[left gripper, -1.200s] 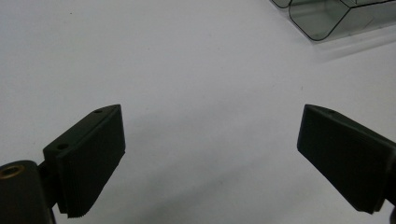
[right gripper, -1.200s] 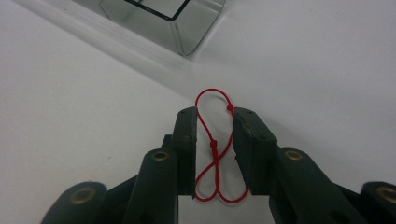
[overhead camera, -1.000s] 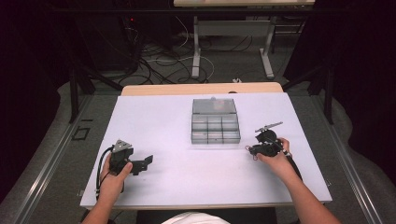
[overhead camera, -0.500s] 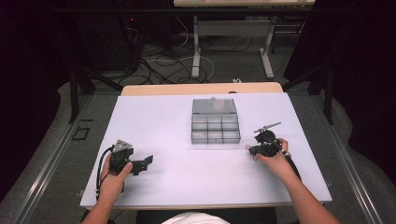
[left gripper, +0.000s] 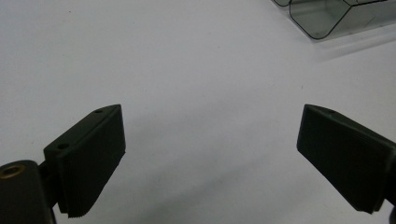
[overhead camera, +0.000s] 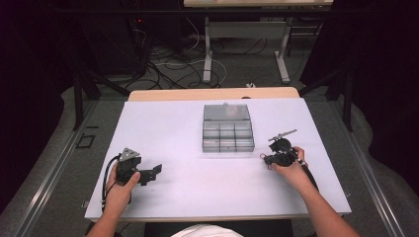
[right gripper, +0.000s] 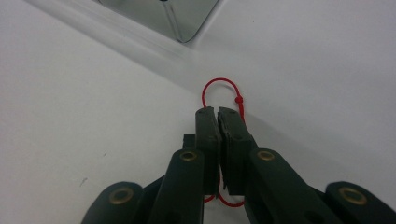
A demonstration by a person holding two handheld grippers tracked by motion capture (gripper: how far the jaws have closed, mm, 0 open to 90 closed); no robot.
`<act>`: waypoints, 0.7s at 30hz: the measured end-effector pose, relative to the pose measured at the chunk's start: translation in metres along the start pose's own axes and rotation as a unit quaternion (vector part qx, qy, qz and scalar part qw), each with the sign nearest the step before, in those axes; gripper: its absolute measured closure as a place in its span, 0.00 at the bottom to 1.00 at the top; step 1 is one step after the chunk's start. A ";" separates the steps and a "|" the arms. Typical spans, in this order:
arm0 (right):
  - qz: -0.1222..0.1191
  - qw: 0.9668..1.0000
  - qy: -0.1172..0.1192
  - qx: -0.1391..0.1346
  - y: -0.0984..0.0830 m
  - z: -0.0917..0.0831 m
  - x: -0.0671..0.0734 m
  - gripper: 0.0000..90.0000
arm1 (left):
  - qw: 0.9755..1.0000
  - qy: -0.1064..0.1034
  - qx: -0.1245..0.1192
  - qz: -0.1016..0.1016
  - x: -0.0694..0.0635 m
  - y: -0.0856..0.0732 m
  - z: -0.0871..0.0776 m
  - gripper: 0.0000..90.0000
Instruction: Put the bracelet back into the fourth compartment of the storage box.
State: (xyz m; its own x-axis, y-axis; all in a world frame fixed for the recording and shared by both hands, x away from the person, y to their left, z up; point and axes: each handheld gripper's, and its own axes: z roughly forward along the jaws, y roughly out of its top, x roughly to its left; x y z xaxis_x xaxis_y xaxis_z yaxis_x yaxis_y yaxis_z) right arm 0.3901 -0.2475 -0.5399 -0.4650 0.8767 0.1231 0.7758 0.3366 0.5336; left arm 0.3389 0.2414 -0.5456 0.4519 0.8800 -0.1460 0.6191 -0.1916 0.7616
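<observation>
A thin red cord loop (right gripper: 238, 99) with a small bead lies on the white table, and my right gripper (right gripper: 218, 112) is shut on it; red cord sticks out both beyond the tips and behind the jaws. In the high view the right gripper (overhead camera: 265, 159) rests low at the table's right, just right of the clear compartment box (overhead camera: 227, 129). My left gripper (overhead camera: 154, 173) sits at the front left, held by a hand. Its jaws stand wide apart with nothing between them, over bare table (left gripper: 210, 154).
The clear plastic box has a closed lid section at the back and several small compartments in front; its corner shows in the left gripper view (left gripper: 322, 18) and the right gripper view (right gripper: 173, 14). A wooden strip (overhead camera: 212, 94) borders the table's far edge.
</observation>
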 end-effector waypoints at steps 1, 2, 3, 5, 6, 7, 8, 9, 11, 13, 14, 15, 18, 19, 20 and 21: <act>-0.001 1.000 -0.003 -0.002 0.000 -0.001 0.000 0.98 | 1.000 0.000 -0.001 -0.001 0.000 0.000 0.000 0.09; -0.006 1.000 -0.002 -0.002 0.000 -0.001 -0.001 0.98 | 1.000 0.000 -0.001 -0.001 0.000 0.000 0.000 0.09; -0.005 1.000 -0.002 -0.004 0.000 -0.001 -0.001 0.98 | 1.000 0.000 -0.001 0.000 0.000 0.000 0.000 0.09; -0.003 1.000 -0.002 -0.004 0.000 -0.002 0.000 0.98 | 1.000 0.000 -0.001 0.000 0.000 0.000 0.000 0.09; -0.007 1.000 0.000 -0.007 0.000 -0.002 0.000 0.98 | 1.000 0.000 -0.001 0.000 0.000 0.000 0.000 0.09; -0.007 1.000 -0.004 -0.008 0.000 -0.002 0.000 0.98 | 1.000 0.000 -0.001 0.000 0.000 0.000 0.000 0.09; -0.007 1.000 -0.004 -0.008 0.000 -0.002 0.000 0.98 | 1.000 0.000 0.000 -0.001 0.000 0.000 0.000 0.09; -0.011 1.000 -0.003 -0.009 0.000 -0.003 -0.001 0.98 | 1.000 0.000 0.000 -0.001 0.000 0.000 0.000 0.09; -0.006 1.000 -0.004 -0.012 0.000 -0.004 0.000 0.98 | 1.000 0.001 0.001 -0.001 0.000 0.000 0.000 0.09; -0.007 1.000 -0.003 -0.015 0.000 -0.005 -0.001 0.98 | 1.000 -0.004 0.008 0.000 0.000 0.000 -0.001 0.09; -0.006 1.000 -0.003 -0.024 0.000 -0.005 -0.001 0.98 | 1.000 -0.005 0.009 0.000 0.000 0.001 -0.001 0.09; -0.006 1.000 -0.003 -0.024 0.000 -0.005 -0.001 0.98 | 1.000 -0.005 0.009 0.001 0.000 0.001 -0.001 0.09; -0.006 1.000 -0.006 -0.020 0.001 -0.008 -0.001 0.98 | 1.000 -0.005 0.009 0.000 0.000 0.001 -0.001 0.09; -0.008 1.000 -0.007 -0.022 0.001 -0.009 -0.001 0.98 | 1.000 -0.005 0.009 0.000 0.000 0.001 -0.001 0.09; -0.011 1.000 -0.005 -0.023 0.002 -0.010 -0.001 0.98 | 1.000 -0.005 0.009 0.000 0.000 0.001 -0.001 0.09; -0.010 1.000 -0.006 -0.025 0.002 -0.011 0.000 0.98 | 1.000 -0.005 0.010 0.001 0.000 0.001 -0.001 0.09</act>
State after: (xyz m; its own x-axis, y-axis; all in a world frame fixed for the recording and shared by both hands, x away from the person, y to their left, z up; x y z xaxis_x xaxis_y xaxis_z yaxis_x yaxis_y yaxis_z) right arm 0.3873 -0.2505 -0.5298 -0.4753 0.8739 0.1015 0.7433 0.3372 0.5777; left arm 0.3388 0.2419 -0.5445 0.4601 0.8749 -0.1514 0.6305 -0.2019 0.7495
